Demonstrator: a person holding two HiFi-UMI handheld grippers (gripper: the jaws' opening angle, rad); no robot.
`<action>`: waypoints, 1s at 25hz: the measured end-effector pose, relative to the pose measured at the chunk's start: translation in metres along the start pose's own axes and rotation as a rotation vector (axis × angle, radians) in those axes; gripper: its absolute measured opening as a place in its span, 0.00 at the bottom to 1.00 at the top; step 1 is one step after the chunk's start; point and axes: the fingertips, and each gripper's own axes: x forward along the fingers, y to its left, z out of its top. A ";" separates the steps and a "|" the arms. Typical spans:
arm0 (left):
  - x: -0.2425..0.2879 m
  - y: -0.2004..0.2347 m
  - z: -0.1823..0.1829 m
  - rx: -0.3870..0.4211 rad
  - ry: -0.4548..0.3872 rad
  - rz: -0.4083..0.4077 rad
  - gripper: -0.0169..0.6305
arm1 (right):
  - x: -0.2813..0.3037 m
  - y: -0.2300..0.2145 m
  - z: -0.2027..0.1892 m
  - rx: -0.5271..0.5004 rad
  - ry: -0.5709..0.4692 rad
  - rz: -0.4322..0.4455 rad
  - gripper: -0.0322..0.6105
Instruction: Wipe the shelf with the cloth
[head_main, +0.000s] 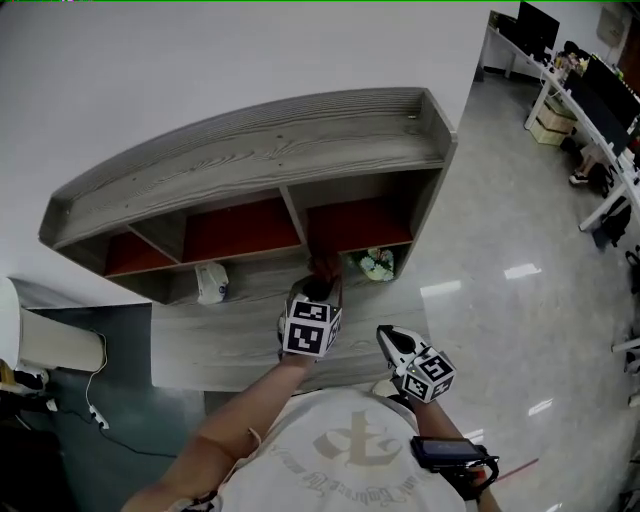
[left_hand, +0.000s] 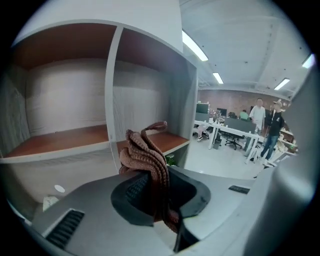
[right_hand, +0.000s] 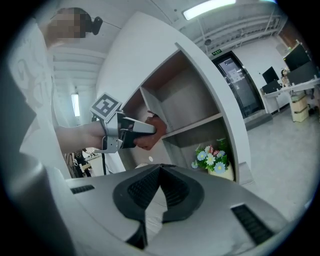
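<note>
Clamping the cloth (left_hand: 146, 157) as a bunched wad, the left gripper (left_hand: 155, 197) is aiming it at the shelf (head_main: 262, 150), where the divider (head_main: 293, 215) between the shelf's middle and right bays meets the red board (head_main: 358, 224). The wad is standing up out of the jaws, its long axis running along them toward the shelf, so the board is lying just beyond its tip. The right gripper (head_main: 388, 338) is hanging well back from the shelf, jaws pressed together on nothing. The left is plainly the nearer, so I'd judge the wipe is its job: a short push onto the board, then a sideways sweep.

The left gripper view is showing the clamp and the board past the cloth, but not whether they are touching. The right gripper view is giving the side look, with the cloth at the divider's front edge and flowers (right_hand: 212, 159) sitting in the shelf's bay below.
</note>
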 end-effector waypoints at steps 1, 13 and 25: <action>0.005 0.002 0.006 0.007 0.002 0.033 0.13 | -0.001 -0.005 0.003 -0.003 0.004 0.014 0.06; 0.077 0.028 0.063 0.098 0.120 0.359 0.13 | -0.015 -0.048 0.013 -0.009 0.044 0.169 0.06; 0.112 0.066 0.056 0.025 0.285 0.548 0.13 | -0.032 -0.078 0.019 0.006 0.043 0.237 0.06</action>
